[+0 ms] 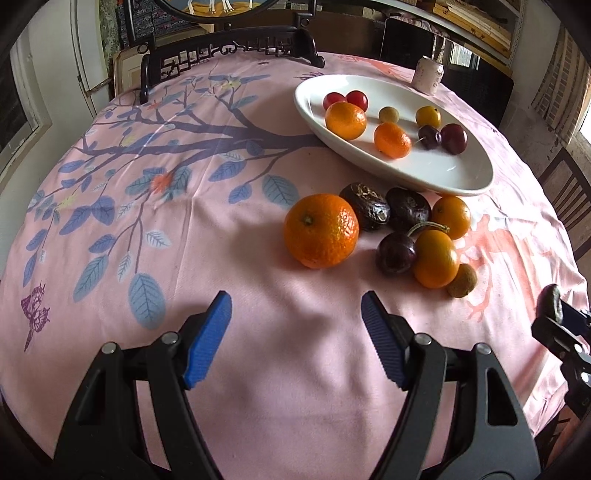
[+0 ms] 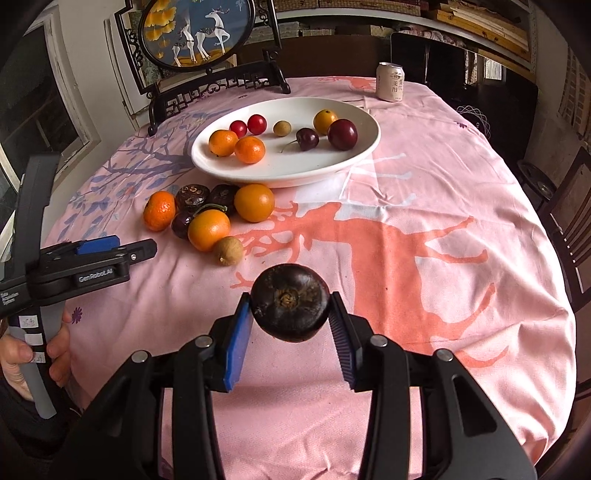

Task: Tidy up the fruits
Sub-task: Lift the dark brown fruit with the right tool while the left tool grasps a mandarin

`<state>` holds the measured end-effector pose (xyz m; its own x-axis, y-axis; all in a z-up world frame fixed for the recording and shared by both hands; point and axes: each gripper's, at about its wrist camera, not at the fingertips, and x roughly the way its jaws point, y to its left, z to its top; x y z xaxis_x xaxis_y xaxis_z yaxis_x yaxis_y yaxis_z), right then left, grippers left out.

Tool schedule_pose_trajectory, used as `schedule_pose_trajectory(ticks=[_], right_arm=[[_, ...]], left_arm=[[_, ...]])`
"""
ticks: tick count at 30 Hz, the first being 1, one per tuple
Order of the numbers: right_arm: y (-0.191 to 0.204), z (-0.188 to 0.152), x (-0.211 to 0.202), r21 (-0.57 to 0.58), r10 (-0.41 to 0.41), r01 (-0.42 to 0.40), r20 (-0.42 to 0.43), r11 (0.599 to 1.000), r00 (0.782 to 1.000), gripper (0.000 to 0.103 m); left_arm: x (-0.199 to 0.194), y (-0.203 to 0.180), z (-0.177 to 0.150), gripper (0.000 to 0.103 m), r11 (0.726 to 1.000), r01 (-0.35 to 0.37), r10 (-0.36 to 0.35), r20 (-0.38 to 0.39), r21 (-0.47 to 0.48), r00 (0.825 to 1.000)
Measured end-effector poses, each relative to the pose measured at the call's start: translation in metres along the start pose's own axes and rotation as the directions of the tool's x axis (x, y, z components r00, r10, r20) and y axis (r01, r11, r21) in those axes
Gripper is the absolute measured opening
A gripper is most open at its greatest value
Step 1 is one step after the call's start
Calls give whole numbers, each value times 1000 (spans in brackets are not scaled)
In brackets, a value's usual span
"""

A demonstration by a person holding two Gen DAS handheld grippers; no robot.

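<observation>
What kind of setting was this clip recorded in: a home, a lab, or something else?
Most likely a lived-in home, at a dining table. A pink printed tablecloth covers the table, a carved dark-wood stand holds a deer picture, and a drink can stands beyond the white plate of fruit. Dining chairs show at the edge.

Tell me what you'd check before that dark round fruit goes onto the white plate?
1. Grip: right gripper has its fingers on both sides of the dark round fruit: ok.
2. Free room on the white plate: bare patch at its near side: ok.
3. Path to the plate: loose fruit pile lies left of it: ok.
4. Left gripper open, holding nothing, off to the side: ok.
5. Drink can stands behind the plate: ok.
6. Grip firmness: cannot tell.
</observation>
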<state>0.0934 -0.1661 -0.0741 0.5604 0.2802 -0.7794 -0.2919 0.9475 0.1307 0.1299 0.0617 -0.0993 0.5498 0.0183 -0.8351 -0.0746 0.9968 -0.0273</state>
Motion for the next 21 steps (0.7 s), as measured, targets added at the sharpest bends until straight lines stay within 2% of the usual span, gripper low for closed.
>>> schedule_pose_trajectory(ticks=[3, 5, 7, 13, 18, 20, 21], right_arm=[[-3, -2, -3, 8, 3, -3, 2, 1000, 1000, 42], [-6, -3, -5, 16, 8, -8, 6, 1000, 1000, 42], [-10, -3, -5, 27, 15, -15, 7, 1000, 1000, 42], [-12, -4, -7, 41, 23, -23, 7, 999, 1000, 42], [-6, -5, -8, 31, 26, -26, 4, 999, 1000, 42], [-2, -6, -7, 24, 26, -26, 2, 999, 1000, 42], [0, -7, -8, 22, 26, -26, 1, 999, 1000, 42]], left_arm=[[13, -5, 10, 79, 998, -50, 49, 6, 30, 999], [18, -7, 18, 80, 998, -44, 44, 7, 37, 999], [24, -7, 24, 85, 998, -55, 54, 16, 37, 998], [29, -8, 32, 82, 999, -33, 32, 22, 23, 999], [28, -10, 33, 69, 1000, -15, 15, 34, 24, 999], [27, -13, 34, 55, 1000, -8, 7, 42, 29, 999], [26, -15, 34, 45, 999, 4, -5, 47, 37, 999]])
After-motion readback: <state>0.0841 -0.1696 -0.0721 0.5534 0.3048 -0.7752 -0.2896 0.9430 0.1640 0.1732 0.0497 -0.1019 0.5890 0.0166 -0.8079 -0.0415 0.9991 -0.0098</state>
